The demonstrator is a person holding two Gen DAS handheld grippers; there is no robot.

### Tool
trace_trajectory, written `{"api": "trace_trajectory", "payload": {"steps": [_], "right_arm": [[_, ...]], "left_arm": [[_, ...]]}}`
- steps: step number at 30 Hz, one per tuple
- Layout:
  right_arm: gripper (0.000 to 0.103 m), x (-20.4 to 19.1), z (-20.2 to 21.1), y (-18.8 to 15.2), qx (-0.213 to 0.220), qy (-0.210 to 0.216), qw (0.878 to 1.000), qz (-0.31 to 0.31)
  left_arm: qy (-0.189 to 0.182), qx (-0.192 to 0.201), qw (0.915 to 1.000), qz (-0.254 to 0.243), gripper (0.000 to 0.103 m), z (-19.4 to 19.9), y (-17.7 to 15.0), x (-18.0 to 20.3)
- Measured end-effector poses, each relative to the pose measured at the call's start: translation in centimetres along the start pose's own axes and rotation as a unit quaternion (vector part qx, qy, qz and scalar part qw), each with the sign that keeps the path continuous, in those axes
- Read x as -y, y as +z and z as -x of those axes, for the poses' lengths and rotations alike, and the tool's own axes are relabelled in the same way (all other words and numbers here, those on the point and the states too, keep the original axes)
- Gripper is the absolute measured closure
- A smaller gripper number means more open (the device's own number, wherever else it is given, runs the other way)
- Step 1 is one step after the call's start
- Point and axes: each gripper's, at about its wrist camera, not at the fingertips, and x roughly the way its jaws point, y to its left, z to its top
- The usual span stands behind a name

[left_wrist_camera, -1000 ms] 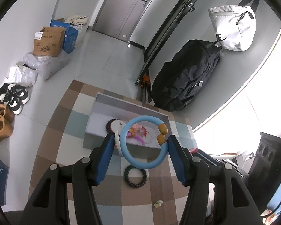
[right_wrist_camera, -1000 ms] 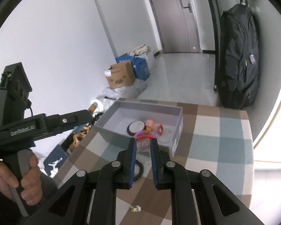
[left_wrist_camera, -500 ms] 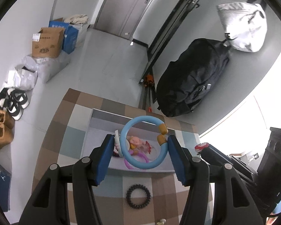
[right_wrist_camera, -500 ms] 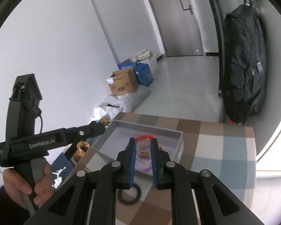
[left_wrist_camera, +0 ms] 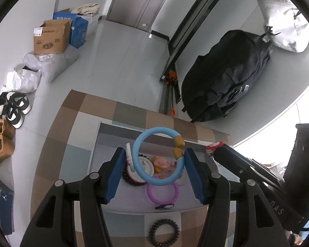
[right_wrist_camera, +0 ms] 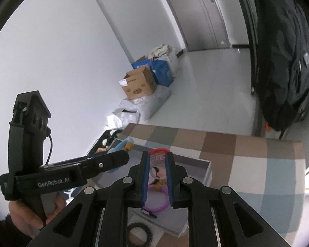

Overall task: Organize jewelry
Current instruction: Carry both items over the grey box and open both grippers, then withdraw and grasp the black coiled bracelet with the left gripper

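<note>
My left gripper [left_wrist_camera: 154,154] is shut on a light blue ring [left_wrist_camera: 156,130] with two yellow beads, gripped across its width and held upright over the grey box [left_wrist_camera: 134,209]. The box holds a purple ring [left_wrist_camera: 162,203], a pink pig figure [left_wrist_camera: 159,162] and a white round piece in a dark scrunchie. A black spiral hair tie [left_wrist_camera: 150,231] lies on the checked cloth in front of the box. My right gripper [right_wrist_camera: 158,158] is shut on a small clear piece with a red rim [right_wrist_camera: 159,151], above the box's right part.
The checked table [left_wrist_camera: 76,123] ends just beyond the box. On the floor are a cardboard box [left_wrist_camera: 51,39], shoes [left_wrist_camera: 14,107] and a black backpack [left_wrist_camera: 226,82]. A person's hand [right_wrist_camera: 24,220] holds the left gripper's handle.
Both grippers moved forward and slightly down with their pieces, from in front of the box to over it. The hair tie now sits lower in both views.
</note>
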Motion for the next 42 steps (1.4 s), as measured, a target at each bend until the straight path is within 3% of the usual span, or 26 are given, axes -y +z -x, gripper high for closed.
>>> {"api": "trace_trajectory", "payload": {"steps": [9, 17, 19, 23, 24, 28, 35, 42], "right_arm": [[0.089, 1.1, -1.5, -0.1, -0.021, 0.006, 1.0, -0.01], [0.083, 1.3, -1.2, 0.0, -0.016, 0.003, 1.0, -0.012], [0.072, 1.3, -0.9, 0.0, -0.011, 0.005, 1.0, -0.011], [0.054, 1.3, 0.2, -0.1, 0.007, 0.002, 1.0, -0.013], [0.045, 1.3, 0.4, -0.1, 0.012, -0.001, 1.0, -0.013], [0.028, 1.5, 1.5, -0.4, 0.028, -0.008, 0.999, -0.02], [0.018, 1.4, 2.1, -1.5, 0.026, -0.028, 0.999, -0.018], [0.007, 0.2, 3.3, -2.7, 0.032, -0.033, 0.999, 0.005]], "left_arm": [[0.009, -0.013, 0.9999, -0.004, 0.05, -1.0, 0.0, 0.0], [-0.011, -0.023, 0.9997, 0.004, 0.049, -1.4, 0.3, 0.1], [-0.021, -0.033, 0.9992, 0.009, 0.049, -1.6, 0.3, 0.1], [-0.019, -0.024, 0.9995, 0.006, 0.031, -1.1, 0.1, 0.4], [-0.021, -0.021, 0.9996, 0.002, 0.03, -0.9, 0.1, 0.6], [-0.004, -0.006, 0.9997, -0.023, 0.03, -0.3, -0.2, 1.4], [0.036, 0.014, 0.998, -0.05, 0.03, 0.8, -1.2, 2.1], [0.065, 0.029, 0.997, -0.03, 0.03, 1.8, -2.6, 1.5]]}}
